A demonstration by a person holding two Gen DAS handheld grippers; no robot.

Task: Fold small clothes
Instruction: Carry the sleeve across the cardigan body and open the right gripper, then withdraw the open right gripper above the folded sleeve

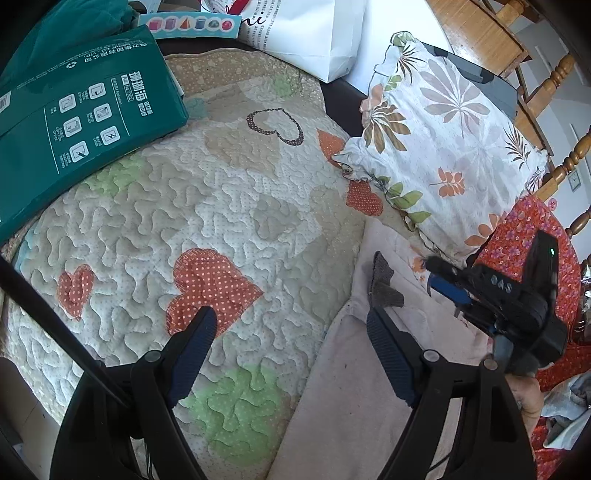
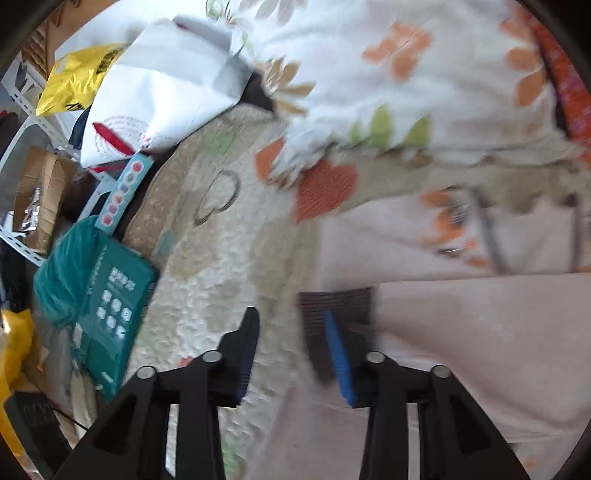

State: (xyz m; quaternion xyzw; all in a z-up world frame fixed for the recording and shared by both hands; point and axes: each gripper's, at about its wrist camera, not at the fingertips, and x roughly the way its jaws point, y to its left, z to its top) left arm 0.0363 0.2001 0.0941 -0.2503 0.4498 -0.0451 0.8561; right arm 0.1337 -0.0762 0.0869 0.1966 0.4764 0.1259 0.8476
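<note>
A pale pink garment (image 1: pixel 351 387) (image 2: pixel 461 332) lies flat on a quilted cover with heart patches (image 1: pixel 221 203) (image 2: pixel 221 258). Its dark grey ribbed cuff (image 1: pixel 384 284) (image 2: pixel 343 302) sits at the garment's left edge. My left gripper (image 1: pixel 291 328) is open; one finger hangs over the quilt, the other over the garment's edge just below the cuff. My right gripper (image 2: pixel 291 339) (image 1: pixel 436 277) is open, with only quilt showing in the gap. Its blue-padded right finger stands in front of the cuff; I cannot tell whether it touches. The right wrist view is blurred.
A floral pillow (image 1: pixel 443 129) (image 2: pixel 406 74) lies just beyond the garment. A green box (image 1: pixel 74 122) (image 2: pixel 114 314) and a white paper bag (image 1: pixel 314 29) (image 2: pixel 166 92) border the quilt's far side. Red flowered cloth (image 1: pixel 528 229) and wooden chair rails (image 1: pixel 561 74) are at the right.
</note>
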